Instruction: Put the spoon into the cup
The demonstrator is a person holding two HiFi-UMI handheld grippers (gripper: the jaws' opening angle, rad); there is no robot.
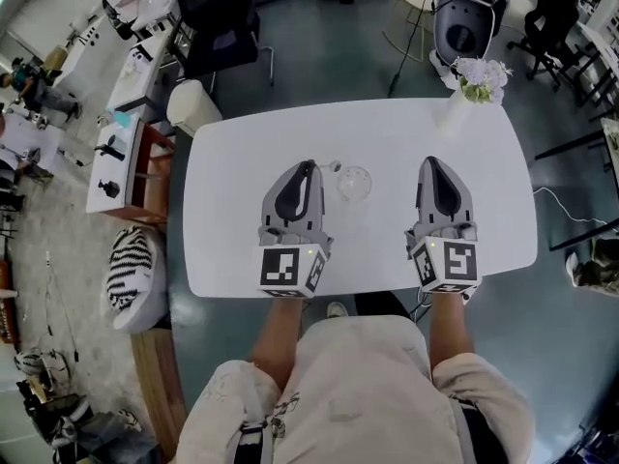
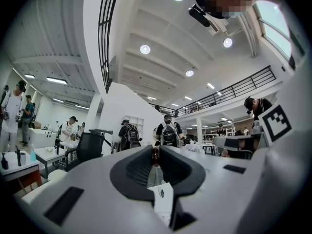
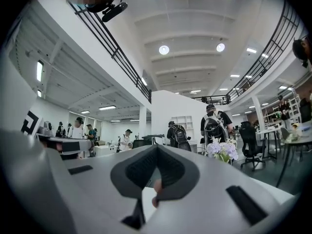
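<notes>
A clear glass cup stands on the white table between my two grippers. Just left of it a small shiny spoon end shows beside the tip of my left gripper. In the left gripper view the left gripper has its jaws almost together, with a thin brownish strip of the spoon pinched at the tips. My right gripper hovers to the right of the cup, apart from it. In its own view the right gripper is shut with nothing in it.
A vase of pale flowers stands at the table's far right corner and shows as flowers in the right gripper view. Office chairs stand beyond the far edge. People walk about in the background.
</notes>
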